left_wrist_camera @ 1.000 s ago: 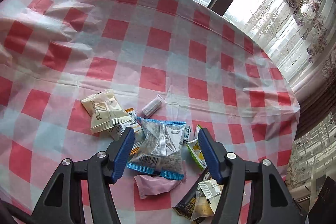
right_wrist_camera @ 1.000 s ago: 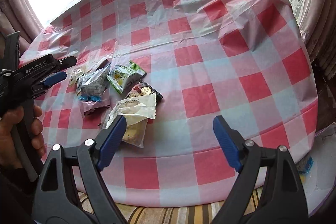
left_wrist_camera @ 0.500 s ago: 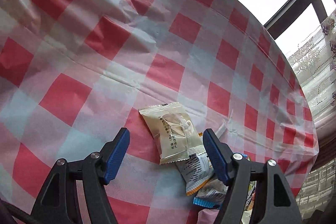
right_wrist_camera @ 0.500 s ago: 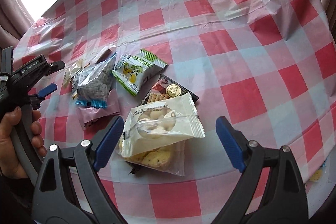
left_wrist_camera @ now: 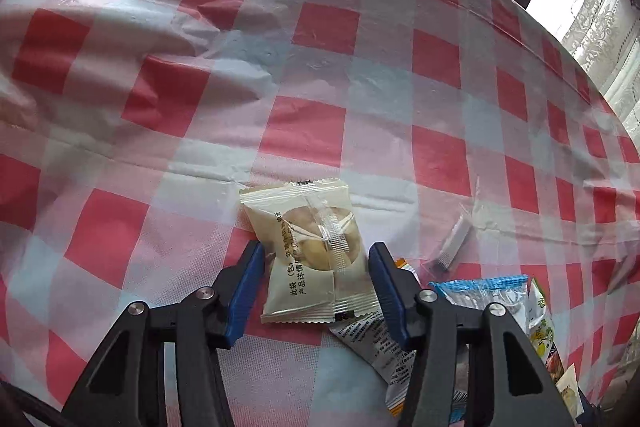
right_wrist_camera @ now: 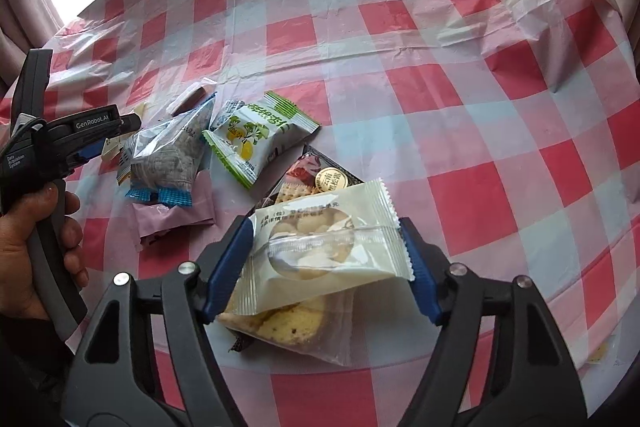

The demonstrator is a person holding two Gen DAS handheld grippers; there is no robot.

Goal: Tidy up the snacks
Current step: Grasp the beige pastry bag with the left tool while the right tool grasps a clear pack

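Jaws of both grippers stand apart, each straddling a cream packet's side edges; bare tablecloth point(left_wrist_camera: 360, 67) lies beyond

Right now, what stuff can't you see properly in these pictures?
- Left wrist view: a white printed wrapper is half hidden by the cream biscuit packet and the left gripper.
- Right wrist view: the clear bag of yellow cookies lies partly under a cream-white snack packet between the right gripper fingers.
- Grip contact: unclear in both.
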